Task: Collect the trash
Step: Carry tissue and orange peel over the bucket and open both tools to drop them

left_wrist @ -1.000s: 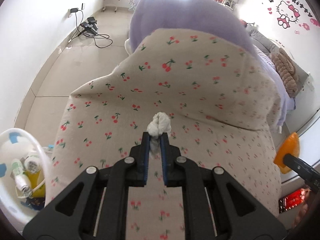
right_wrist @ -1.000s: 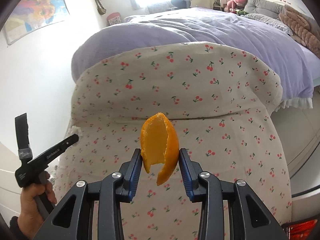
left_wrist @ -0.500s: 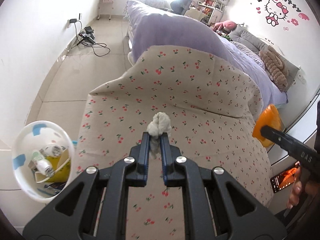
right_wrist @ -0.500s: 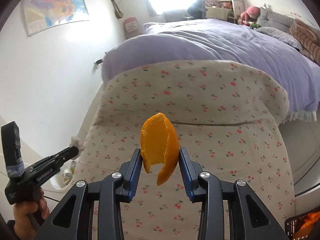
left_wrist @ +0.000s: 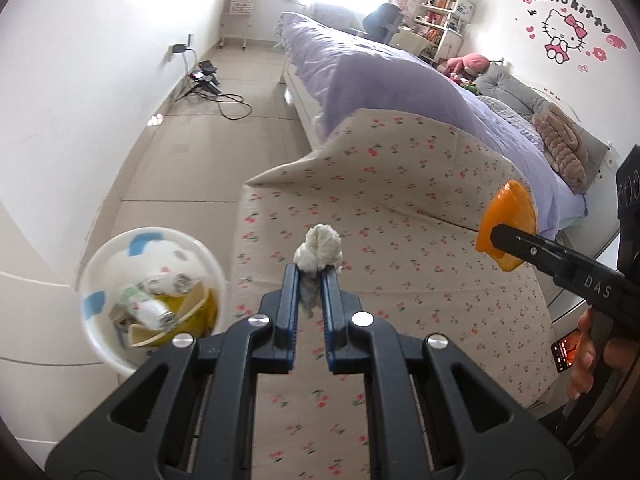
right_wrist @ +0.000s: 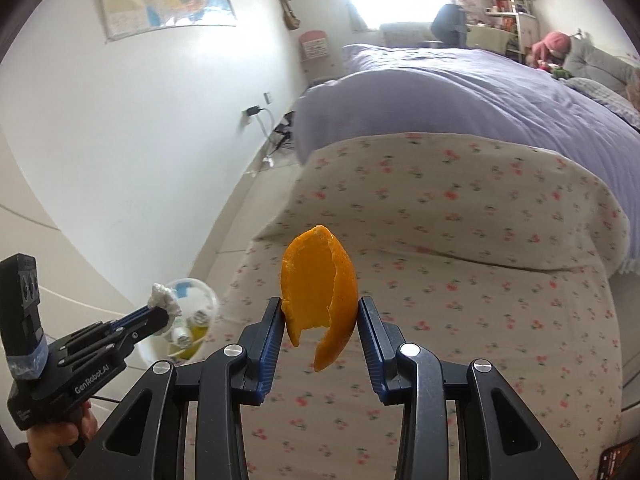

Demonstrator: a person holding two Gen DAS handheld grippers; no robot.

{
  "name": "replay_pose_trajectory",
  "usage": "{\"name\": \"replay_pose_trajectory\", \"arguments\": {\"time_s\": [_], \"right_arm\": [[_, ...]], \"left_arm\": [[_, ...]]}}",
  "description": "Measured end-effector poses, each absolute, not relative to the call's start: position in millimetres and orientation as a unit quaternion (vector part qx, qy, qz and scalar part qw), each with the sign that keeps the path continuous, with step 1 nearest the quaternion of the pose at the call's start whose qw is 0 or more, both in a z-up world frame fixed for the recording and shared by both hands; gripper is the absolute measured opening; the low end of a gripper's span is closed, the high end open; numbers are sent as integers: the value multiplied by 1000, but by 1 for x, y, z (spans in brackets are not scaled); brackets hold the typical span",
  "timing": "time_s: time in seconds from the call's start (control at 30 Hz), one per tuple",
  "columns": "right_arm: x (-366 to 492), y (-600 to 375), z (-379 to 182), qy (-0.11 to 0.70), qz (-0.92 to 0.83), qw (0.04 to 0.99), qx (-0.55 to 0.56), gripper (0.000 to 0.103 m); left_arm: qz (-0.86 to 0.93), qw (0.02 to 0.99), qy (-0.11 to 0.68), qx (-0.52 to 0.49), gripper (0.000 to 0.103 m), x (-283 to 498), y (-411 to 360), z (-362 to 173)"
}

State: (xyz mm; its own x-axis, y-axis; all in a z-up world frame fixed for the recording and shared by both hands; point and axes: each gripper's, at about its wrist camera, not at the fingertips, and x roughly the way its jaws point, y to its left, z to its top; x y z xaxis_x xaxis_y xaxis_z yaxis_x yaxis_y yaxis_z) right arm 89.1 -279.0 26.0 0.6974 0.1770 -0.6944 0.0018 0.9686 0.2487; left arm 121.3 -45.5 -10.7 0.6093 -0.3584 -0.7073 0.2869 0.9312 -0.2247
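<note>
Both tools have swung leftward since a second ago, so the white bin, then cut off at the lower left edge of the left wrist view, now shows whole on the floor at the lower left, beside the cherry-print cover.

Rubbish already lies inside it, a small bottle and a yellow wrapper.

At centre, the left tool is clamped on a crumpled white tissue, held above the cover and not yet over the bin's mouth. Let go here, I judge, and the light wad lands on the fabric or drifts past the rim.

Further right, the right tool pinches a curled orange peel by its edges, also above the cover and well apart from the bin. That thin, springy grip could slip or snap on a quick swing. Both tools heading for one small opening might also knock together.
</note>
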Motion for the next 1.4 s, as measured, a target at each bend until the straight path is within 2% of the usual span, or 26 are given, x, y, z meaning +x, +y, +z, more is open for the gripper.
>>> {"name": "replay_pose_trajectory", "arguments": {"time_s": [0.47, 1.1, 1.13, 1.17, 1.2, 1.27, 1.4], "right_arm": [[117, -203, 13, 401, 101, 905, 97, 38], [162, -106, -38, 444, 166, 876, 94, 39], [164, -103, -42, 445, 170, 874, 95, 39], [167, -101, -45, 446, 172, 873, 96, 39], [169, -100, -48, 448, 173, 872, 96, 39], [172, -97, -53, 450, 173, 871, 96, 39], [182, -96, -61, 456, 170, 867, 106, 39]], "left_arm": [[-133, 899, 412, -67, 12, 115, 17, -19], [-83, 887, 442, -105, 14, 129, 87, -48], [-85, 886, 443, -106, 19, 132, 88, -50], [-84, 884, 448, -106, 33, 135, 88, -52], [-72, 883, 451, -106, 53, 136, 91, -52], [-51, 887, 445, -110, 74, 134, 94, -50], [-26, 890, 444, -98, 83, 131, 99, -43]]}}
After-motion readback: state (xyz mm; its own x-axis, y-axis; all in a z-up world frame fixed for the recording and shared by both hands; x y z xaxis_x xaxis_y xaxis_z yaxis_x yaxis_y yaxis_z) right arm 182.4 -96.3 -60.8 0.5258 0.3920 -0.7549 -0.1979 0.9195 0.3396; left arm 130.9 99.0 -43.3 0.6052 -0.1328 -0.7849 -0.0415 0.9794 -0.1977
